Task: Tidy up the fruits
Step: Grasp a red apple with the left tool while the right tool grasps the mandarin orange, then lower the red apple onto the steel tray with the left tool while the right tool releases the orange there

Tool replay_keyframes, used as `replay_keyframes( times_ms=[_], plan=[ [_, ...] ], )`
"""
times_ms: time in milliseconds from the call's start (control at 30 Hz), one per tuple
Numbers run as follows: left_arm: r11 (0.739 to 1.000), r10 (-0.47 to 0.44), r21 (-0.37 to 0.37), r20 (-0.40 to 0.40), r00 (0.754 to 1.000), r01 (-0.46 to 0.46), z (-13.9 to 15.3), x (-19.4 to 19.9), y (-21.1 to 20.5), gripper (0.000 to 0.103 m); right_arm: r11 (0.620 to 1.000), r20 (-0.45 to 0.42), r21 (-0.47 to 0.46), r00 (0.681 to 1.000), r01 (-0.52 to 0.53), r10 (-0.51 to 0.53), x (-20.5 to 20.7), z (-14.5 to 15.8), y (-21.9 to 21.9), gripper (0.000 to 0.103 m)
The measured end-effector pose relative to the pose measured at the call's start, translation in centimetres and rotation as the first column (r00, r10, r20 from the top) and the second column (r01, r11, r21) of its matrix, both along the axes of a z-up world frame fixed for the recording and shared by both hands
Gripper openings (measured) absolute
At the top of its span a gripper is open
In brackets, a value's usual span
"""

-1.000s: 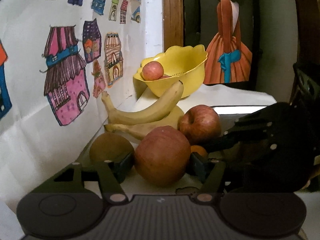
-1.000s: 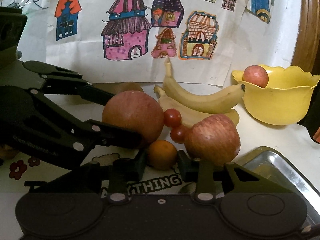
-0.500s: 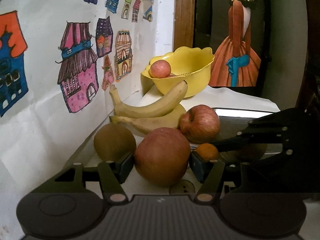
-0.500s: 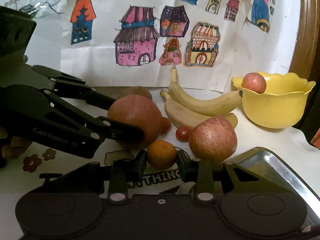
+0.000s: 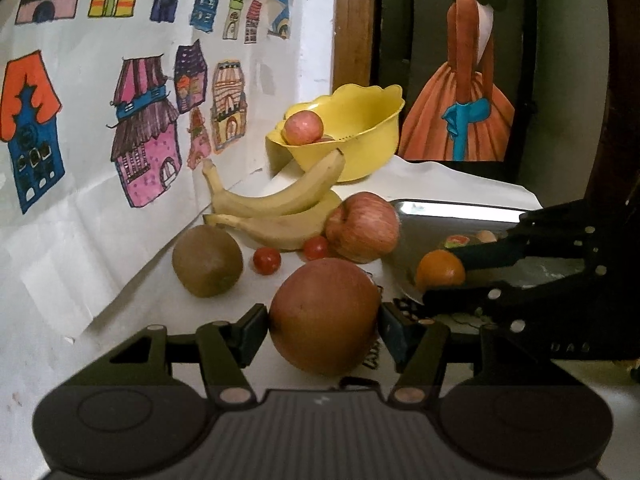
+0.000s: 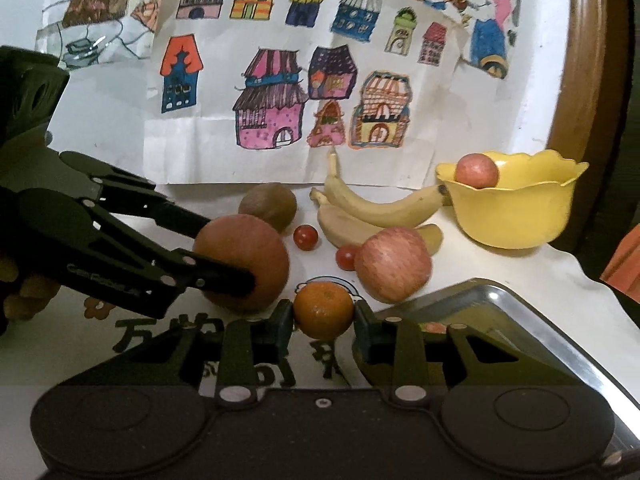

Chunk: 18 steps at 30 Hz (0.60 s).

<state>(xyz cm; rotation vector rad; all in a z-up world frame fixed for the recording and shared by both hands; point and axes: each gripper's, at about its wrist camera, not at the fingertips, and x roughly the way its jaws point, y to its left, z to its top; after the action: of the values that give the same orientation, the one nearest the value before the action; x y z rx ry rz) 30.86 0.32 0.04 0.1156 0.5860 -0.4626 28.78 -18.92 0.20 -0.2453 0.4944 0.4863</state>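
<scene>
My left gripper [image 5: 323, 325] is shut on a large reddish-brown apple [image 5: 325, 316], held above the white table; the same apple [image 6: 242, 262] shows in the right wrist view. My right gripper [image 6: 323, 322] is shut on a small orange [image 6: 323, 310], lifted near the metal tray's [image 6: 520, 320] corner. On the table lie a red apple [image 6: 394, 266], two bananas [image 6: 384, 210], a kiwi [image 6: 268, 205] and two cherry tomatoes [image 6: 306, 237]. A yellow bowl [image 6: 520, 216] at the back right holds a small apple [image 6: 477, 170].
A wall hung with drawings of houses [image 6: 280, 92] runs behind the fruit. A wooden frame [image 6: 580, 60] and a painting of a figure in an orange dress [image 5: 460, 92] stand beyond the bowl. A hand [image 6: 24, 300] holds the left gripper.
Both grippers have risen and pulled back with their fruit. The large apple and the orange have left the pile, which uncovers the kiwi and the two tomatoes.
</scene>
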Motion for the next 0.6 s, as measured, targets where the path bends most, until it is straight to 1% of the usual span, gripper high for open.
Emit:
replay_keyframes(
  times_ms=[133,300,500,600],
  plan=[
    [1.0,-0.01,0.016,0.002,1.0,0.01,0.3,-1.0,-0.8,0.062,1.0,0.008,0.006,1.0,0.023,-0.023,-1.2,0.7,-1.4,0.035],
    [0.999,-0.023,0.022,-0.003,1.0,0.023,0.3,-1.8,-1.7,0.062,0.999,0.011,0.009,0.999,0.05,-0.051,-2.7,1.1,-3.1,0.035],
    [0.999,-0.043,0.024,0.015,0.999,0.043,0.0,-2.1,-2.5,0.063,0.997,0.006,0.011,0.997,0.078,-0.078,-3.8,0.9,-4.5,0.035],
    [0.998,-0.05,0.041,0.019,0.999,0.049,0.0,-1.9,-2.8,0.063,0.996,0.004,0.017,0.996,0.086,-0.086,-4.0,0.8,-5.0,0.035]
  ],
)
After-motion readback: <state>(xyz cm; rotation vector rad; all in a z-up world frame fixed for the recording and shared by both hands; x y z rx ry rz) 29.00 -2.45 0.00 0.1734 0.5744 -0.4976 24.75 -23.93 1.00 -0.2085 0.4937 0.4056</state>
